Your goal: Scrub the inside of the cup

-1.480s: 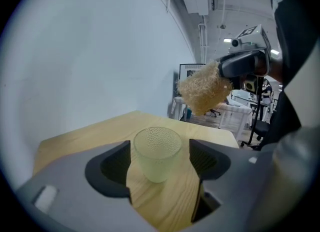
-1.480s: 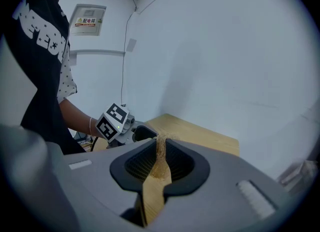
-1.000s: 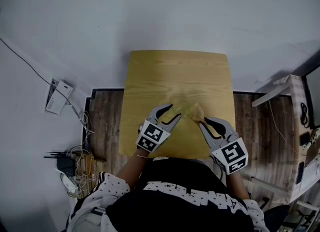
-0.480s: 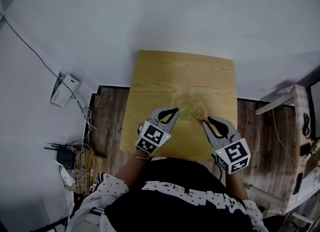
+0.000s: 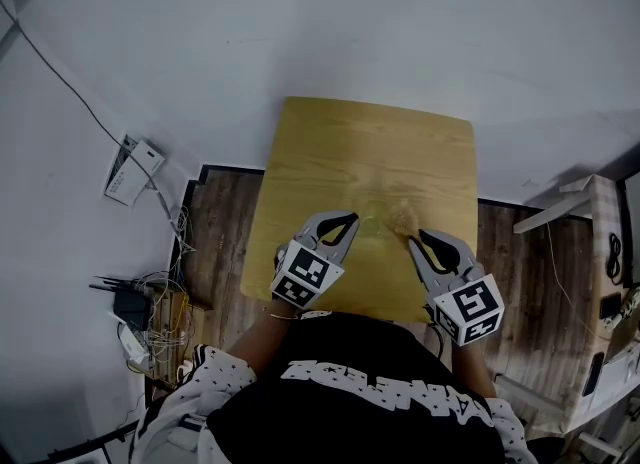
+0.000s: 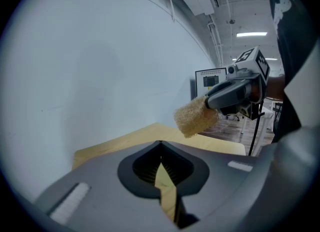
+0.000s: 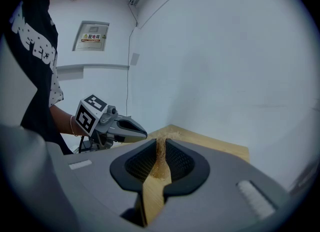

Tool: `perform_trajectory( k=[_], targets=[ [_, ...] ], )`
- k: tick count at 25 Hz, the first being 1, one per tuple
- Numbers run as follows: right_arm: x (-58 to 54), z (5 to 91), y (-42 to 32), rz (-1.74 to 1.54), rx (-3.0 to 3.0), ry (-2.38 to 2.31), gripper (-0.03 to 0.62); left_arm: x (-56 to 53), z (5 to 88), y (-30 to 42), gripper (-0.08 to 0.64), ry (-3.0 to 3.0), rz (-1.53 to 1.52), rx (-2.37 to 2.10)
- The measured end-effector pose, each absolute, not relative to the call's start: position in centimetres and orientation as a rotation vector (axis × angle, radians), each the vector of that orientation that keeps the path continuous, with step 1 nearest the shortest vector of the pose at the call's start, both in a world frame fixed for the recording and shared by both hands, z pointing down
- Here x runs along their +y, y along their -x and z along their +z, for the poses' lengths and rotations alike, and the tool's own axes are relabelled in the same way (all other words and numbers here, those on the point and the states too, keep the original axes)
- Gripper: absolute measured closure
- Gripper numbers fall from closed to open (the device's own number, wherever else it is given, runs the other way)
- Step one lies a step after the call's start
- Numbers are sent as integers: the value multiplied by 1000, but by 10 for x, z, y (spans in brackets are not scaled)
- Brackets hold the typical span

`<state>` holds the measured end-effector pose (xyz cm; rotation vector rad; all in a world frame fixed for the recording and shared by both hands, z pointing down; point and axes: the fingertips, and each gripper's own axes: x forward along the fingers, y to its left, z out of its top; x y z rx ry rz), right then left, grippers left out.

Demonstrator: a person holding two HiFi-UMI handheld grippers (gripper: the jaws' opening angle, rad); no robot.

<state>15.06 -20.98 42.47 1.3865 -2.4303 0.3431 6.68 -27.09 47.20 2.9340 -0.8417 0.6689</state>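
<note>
My right gripper (image 5: 415, 240) is shut on a tan fibrous sponge (image 5: 402, 220) above the near half of the wooden table (image 5: 360, 142). In the right gripper view the sponge's fibres (image 7: 161, 148) stick out between the jaw tips of my right gripper (image 7: 161, 142). My left gripper (image 5: 350, 220) hovers just left of the sponge, its jaws shut and nothing visible between them. The left gripper view shows its tips (image 6: 160, 144) meeting, with the sponge (image 6: 195, 117) ahead to the right. A faint clear shape (image 5: 375, 214) shimmers between the grippers; I cannot tell whether it is the cup.
A white wall stands behind the table. On the floor to the left lie a router with tangled cables (image 5: 135, 322) and a white box (image 5: 133, 167). Pale wooden furniture (image 5: 590, 212) stands at the right. A person's dark shirt fills the bottom of the head view.
The left gripper's jaws, open a second ago, have closed, and it has lifted slightly. The right gripper with the sponge has stayed in place.
</note>
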Motion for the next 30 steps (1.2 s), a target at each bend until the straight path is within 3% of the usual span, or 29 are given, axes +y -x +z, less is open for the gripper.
perform_trajectory(
  k=[30],
  targets=[
    [-208, 427, -150, 348, -2423, -1390, 526, -266, 473, -67, 558, -2939, 688, -809]
  ],
)
